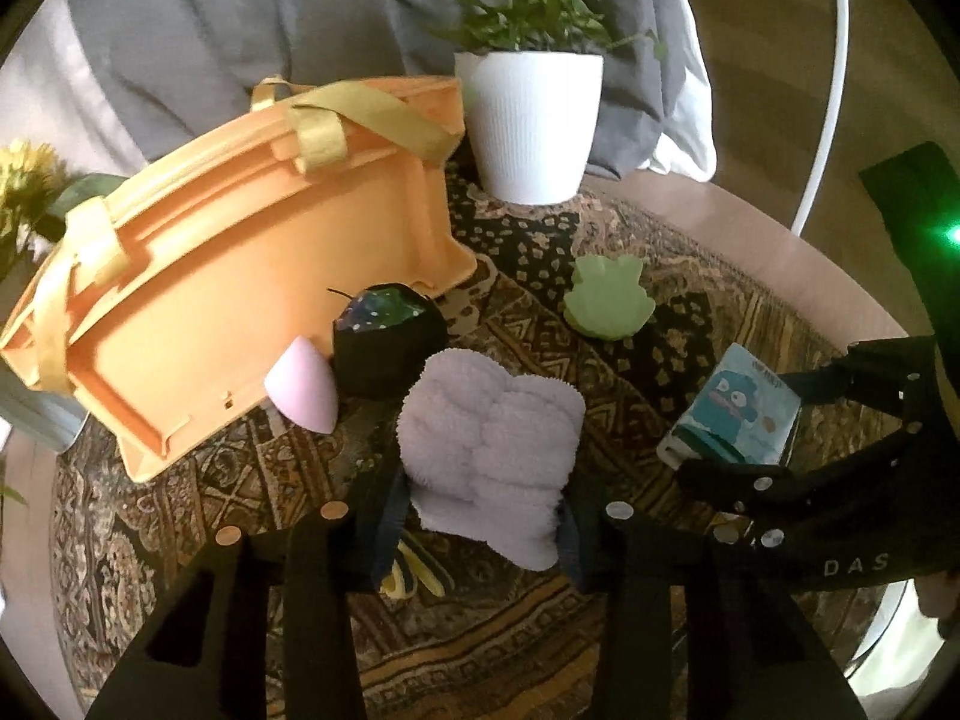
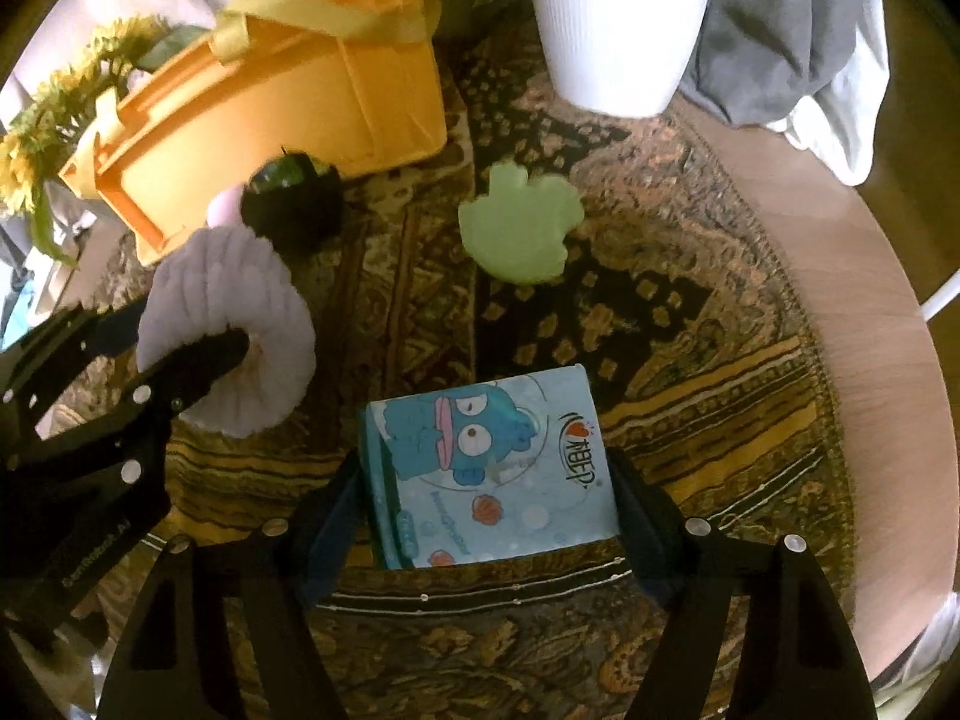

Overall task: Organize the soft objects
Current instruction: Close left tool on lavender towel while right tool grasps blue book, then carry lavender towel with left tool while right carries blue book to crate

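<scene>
A fluffy lavender cloth [image 1: 489,438] sits bunched between the fingers of my left gripper [image 1: 480,507], which is shut on it; in the right wrist view one left finger [image 2: 204,354] presses into the cloth [image 2: 240,300]. A blue cartoon tissue pack [image 2: 492,468] lies flat on the patterned mat, and my right gripper [image 2: 487,477] is shut on its two sides. The pack [image 1: 735,414] also shows at the right of the left wrist view. A green frog-shaped sponge [image 1: 609,297] lies on the mat beyond both grippers.
An orange fabric bin [image 1: 240,276] with yellow handles lies tipped at the left. A pink cone [image 1: 303,390] and a dark speckled object [image 1: 384,342] rest against it. A white plant pot [image 1: 531,120] stands behind. Yellow flowers [image 1: 24,186] are at far left. The round table edge [image 2: 840,276] curves right.
</scene>
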`<move>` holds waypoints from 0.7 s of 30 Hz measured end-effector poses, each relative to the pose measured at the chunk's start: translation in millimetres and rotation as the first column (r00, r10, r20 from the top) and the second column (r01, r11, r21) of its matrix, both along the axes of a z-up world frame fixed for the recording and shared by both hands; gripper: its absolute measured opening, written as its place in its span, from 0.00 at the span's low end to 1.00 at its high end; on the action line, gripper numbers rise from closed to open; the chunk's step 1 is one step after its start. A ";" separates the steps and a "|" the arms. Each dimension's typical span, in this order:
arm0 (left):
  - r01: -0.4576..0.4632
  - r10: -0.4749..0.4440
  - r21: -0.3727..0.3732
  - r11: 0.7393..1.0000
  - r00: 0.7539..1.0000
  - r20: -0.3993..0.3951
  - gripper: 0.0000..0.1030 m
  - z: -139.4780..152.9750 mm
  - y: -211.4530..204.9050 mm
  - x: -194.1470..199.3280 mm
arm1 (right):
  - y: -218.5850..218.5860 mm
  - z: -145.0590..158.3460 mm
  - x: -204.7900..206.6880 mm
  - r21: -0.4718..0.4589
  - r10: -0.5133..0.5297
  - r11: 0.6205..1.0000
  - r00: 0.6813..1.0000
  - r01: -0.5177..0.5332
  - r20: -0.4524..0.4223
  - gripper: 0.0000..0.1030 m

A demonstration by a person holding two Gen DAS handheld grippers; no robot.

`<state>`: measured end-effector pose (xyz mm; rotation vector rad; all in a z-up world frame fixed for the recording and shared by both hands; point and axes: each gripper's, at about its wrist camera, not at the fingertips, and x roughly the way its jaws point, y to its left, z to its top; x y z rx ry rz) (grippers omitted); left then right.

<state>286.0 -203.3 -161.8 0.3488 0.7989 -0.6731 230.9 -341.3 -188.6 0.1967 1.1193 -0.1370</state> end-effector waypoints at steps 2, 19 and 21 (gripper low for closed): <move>-0.016 0.016 -0.010 1.000 1.000 0.002 0.41 4.2 3.6 -1.9 | 3.0 7.4 -2.2 -0.011 0.000 1.000 1.000 0.001 0.023 0.74; -0.189 0.198 -0.123 0.974 0.978 0.067 0.41 58.4 54.7 -18.4 | 35.4 77.8 -6.4 -0.062 0.051 0.997 0.972 -0.037 0.231 0.74; -0.210 0.221 -0.133 0.969 0.972 0.079 0.41 64.8 60.8 -19.2 | 39.1 84.5 -5.2 -0.062 0.056 0.997 0.965 -0.042 0.255 0.74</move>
